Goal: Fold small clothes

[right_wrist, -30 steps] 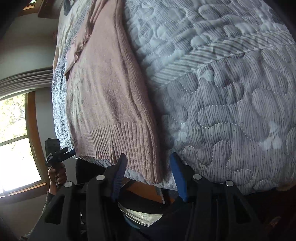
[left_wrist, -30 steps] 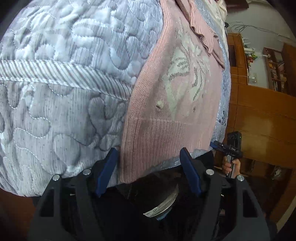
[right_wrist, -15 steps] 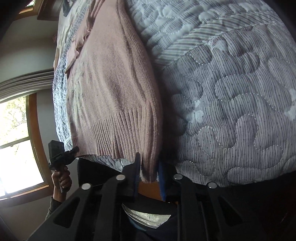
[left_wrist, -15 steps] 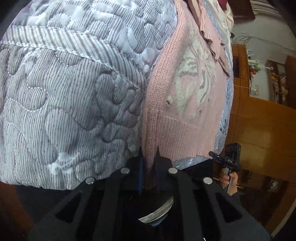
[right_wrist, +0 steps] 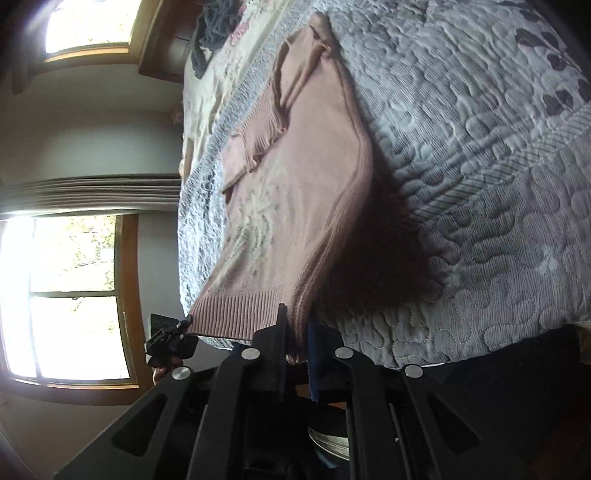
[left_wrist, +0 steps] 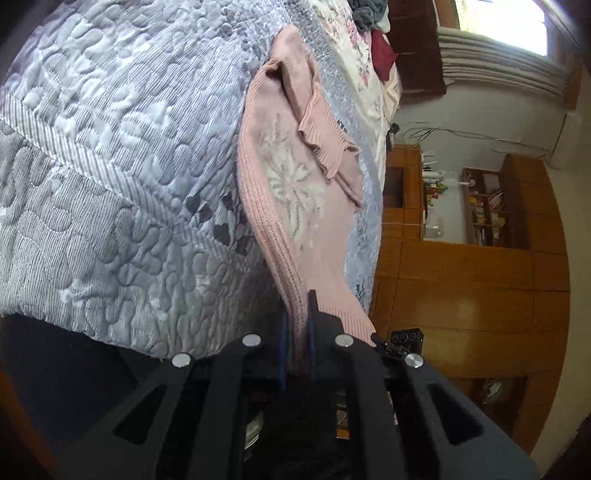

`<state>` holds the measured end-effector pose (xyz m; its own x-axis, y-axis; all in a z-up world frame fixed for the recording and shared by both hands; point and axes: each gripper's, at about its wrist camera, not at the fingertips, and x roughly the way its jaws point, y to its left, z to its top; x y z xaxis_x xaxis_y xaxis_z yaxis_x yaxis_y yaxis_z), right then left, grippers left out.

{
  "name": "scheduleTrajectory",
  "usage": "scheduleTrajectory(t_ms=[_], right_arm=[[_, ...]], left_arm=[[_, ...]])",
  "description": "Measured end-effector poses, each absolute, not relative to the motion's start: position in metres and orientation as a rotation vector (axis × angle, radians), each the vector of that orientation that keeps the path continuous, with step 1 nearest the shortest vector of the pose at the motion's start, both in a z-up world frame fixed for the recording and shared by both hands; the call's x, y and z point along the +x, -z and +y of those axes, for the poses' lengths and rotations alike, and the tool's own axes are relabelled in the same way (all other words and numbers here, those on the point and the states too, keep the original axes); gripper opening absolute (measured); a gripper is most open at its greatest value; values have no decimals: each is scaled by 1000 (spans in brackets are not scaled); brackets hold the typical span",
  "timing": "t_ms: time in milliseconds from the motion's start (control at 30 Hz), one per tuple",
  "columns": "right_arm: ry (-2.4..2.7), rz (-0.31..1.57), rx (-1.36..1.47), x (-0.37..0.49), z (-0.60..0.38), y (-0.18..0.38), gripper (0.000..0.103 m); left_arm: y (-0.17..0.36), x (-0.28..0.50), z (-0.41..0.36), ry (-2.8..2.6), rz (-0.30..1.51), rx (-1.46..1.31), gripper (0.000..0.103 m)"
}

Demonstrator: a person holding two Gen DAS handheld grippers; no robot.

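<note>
Garment: pink knit sweater [left_wrist: 295, 192], lying lengthwise on the grey quilted bedspread [left_wrist: 110, 166], beside the bedspread's near edge.
Long axis: runs from the ribbed hem nearest the cameras to the neck end farthest away; the hem points toward both grippers.
Front panel: pale floral motif [left_wrist: 291, 188] faces up, roughly mid-body.
Sleeve: one ribbed-cuff sleeve [left_wrist: 325, 136] is folded across the upper chest.
Left gripper [left_wrist: 295, 332]: fingers drawn narrow, pinching one hem corner of the sweater; knit fabric fills the gap between the blue pads.
Right gripper [right_wrist: 297, 332]: fingers likewise close together, clamped on the opposite hem corner [right_wrist: 301, 314].
Lift: both hem corners are raised off the bedspread; in the right wrist view the lifted side edge casts a dark shadow [right_wrist: 380, 258] on the quilt.
Upper body of sweater: rests on the bedspread.
Cross-view: each gripper appears small at the far hem corner in the other's camera.
Surroundings: wooden cabinets [left_wrist: 461, 288] in the left wrist view; windows [right_wrist: 74, 295] in the right wrist view; dark clothing [right_wrist: 214, 29] heaped at the far end of the bed.
</note>
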<state>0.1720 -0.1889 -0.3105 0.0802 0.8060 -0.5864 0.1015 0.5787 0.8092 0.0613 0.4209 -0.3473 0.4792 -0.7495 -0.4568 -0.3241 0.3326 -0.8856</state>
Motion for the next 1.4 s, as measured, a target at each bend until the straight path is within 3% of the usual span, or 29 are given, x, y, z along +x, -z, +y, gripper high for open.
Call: scheduleTrajectory(t_ms=[233,533,1200,1300,1367,1400], right_arm=[[-654,1331,916,208,-189,283,9],[-577,1309,967,276,-190,289,9],[-398,1502,867,424,-158,395,10],[-434,1511,837,433,-152,397,21],[-484,1483,816,435,-149,386,33],[-511,1464,789,436,-148,379,34]], left_arm=[[324,88,437,363,991,-1374,7],[332,150,459,284,968,-1477,7],[430,288,480,81,1198,-1434,10],[433,294,480,133,1191,-1427,18],[427,293,480,179,1165,-1410,28],[421,292,479,197,1157,-1378,31]])
